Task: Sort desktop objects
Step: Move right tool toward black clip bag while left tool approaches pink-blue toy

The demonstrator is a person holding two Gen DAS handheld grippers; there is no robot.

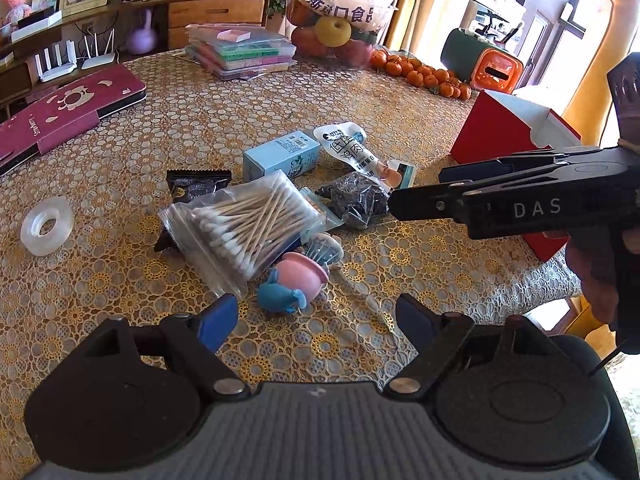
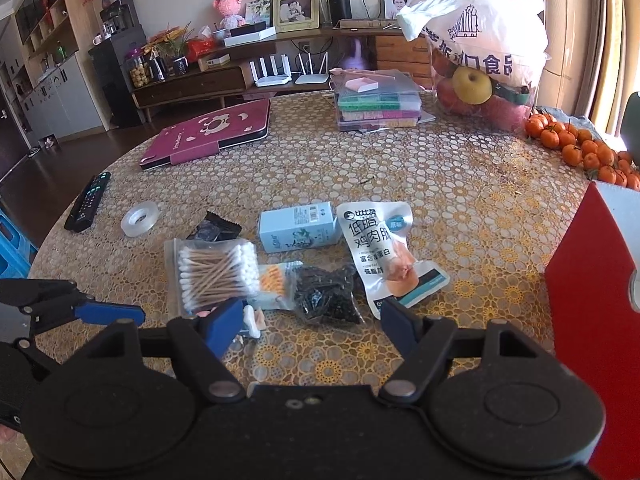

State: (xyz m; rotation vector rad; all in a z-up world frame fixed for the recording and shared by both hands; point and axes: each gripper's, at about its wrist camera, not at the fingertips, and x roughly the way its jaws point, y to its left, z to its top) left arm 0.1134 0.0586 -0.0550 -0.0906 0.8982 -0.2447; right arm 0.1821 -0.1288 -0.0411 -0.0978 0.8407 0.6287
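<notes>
A heap lies mid-table: a bag of cotton swabs, a light blue box, a white meat-snack packet, a bag of black bits, a black sachet and a pink-and-blue toy. My left gripper hovers open just short of the toy. My right gripper is open above the black bits and holds nothing. One blue-padded finger of the left gripper shows at the left.
A tape roll and a remote lie to the left. A maroon tablet case, stacked plastic boxes, a fruit bag and mandarins sit farther back. A red box stands at the right.
</notes>
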